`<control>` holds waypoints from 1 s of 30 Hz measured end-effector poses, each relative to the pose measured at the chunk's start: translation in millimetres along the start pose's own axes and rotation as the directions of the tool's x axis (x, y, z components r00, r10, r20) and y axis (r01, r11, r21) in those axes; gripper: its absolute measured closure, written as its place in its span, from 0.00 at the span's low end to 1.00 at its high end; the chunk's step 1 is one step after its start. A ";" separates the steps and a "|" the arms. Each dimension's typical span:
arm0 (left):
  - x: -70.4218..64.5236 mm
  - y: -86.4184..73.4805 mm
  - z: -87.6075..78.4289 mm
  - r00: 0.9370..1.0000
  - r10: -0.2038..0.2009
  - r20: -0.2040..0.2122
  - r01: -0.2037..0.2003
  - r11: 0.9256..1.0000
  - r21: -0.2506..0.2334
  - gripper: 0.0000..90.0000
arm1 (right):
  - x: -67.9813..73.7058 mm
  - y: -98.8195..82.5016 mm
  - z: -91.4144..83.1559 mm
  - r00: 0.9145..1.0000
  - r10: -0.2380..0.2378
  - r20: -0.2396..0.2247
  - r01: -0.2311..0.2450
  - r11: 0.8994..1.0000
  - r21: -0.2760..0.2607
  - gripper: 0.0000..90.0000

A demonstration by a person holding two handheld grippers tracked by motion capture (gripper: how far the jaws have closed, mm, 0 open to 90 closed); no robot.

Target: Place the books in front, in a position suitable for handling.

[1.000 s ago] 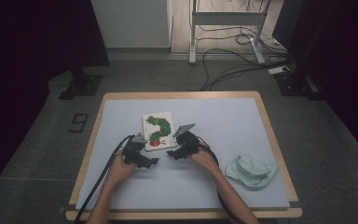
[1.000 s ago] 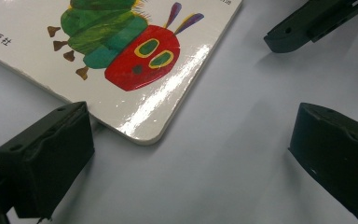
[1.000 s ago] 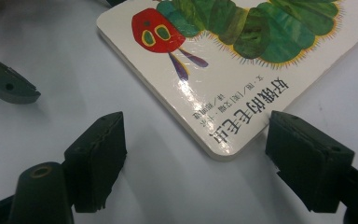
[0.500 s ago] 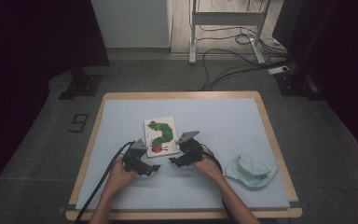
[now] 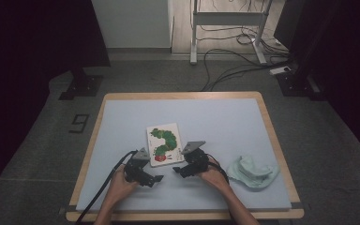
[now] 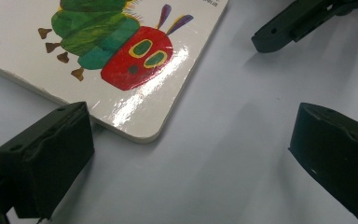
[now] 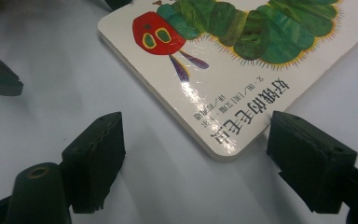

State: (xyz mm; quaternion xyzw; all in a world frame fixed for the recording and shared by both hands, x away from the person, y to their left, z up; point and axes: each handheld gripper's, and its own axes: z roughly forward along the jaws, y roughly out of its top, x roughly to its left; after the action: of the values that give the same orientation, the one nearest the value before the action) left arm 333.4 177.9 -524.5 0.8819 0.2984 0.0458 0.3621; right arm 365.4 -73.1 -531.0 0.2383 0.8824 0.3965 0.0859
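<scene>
Room: dim, with a grey floor, dark stands at the sides, and cables (image 5: 225,61) lying on the floor behind the surface.
Surface: a pale blue mat on a wooden-edged surface (image 5: 122,117); the person's arms come in from the near side.
Book: a picture book (image 5: 164,144) with a green caterpillar and a red face on its white cover. It lies flat near the middle of the surface, a bit toward the near side, and its cover is shut.
Left hand-held gripper: the left hand-held gripper (image 5: 155,178) is just in front of the book's near left corner. In the left gripper view its two black jaws stand wide apart with nothing between them but the mat. The book's rounded corner lies close to one jaw, and I cannot tell if they touch.
Right hand-held gripper: the right hand-held gripper (image 5: 177,170) is just in front of the book's near right corner. In the right gripper view its jaws are apart too. The book's corner pokes in between them, but the pads do not press on it.
Cloth: a light green cloth (image 5: 253,169) lies crumpled near the right edge of the surface, well apart from the book.
Hands: one hand holds each hand-held gripper, low over the mat.
</scene>
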 end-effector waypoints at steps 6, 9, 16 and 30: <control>-13.5 -3.1 -1.7 1.000 0.006 0.016 -0.006 1.000 0.010 0.00 | 7.9 -7.6 -8.6 1.000 0.000 -0.009 0.000 1.000 0.003 0.21; -20.2 -4.0 -2.2 1.000 0.015 0.018 -0.015 1.000 0.021 0.00 | 12.5 -11.6 -13.0 1.000 0.003 -0.011 -0.003 1.000 0.005 0.21; -34.8 -7.6 -2.4 1.000 0.013 0.019 -0.013 1.000 0.018 0.00 | 26.3 -18.0 -23.0 1.000 -0.019 0.003 0.019 0.999 0.043 0.20; 11.2 11.9 -16.6 0.995 -0.090 0.042 0.092 0.994 -0.064 0.05 | 29.6 -23.6 -29.9 0.999 -0.011 0.039 0.010 1.000 0.016 0.12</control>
State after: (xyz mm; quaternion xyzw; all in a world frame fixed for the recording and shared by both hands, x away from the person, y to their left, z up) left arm 343.5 187.6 -505.9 0.8557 0.3295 0.0215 0.3984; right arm 321.1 -91.8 -527.3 0.2420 0.8849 0.3844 0.1031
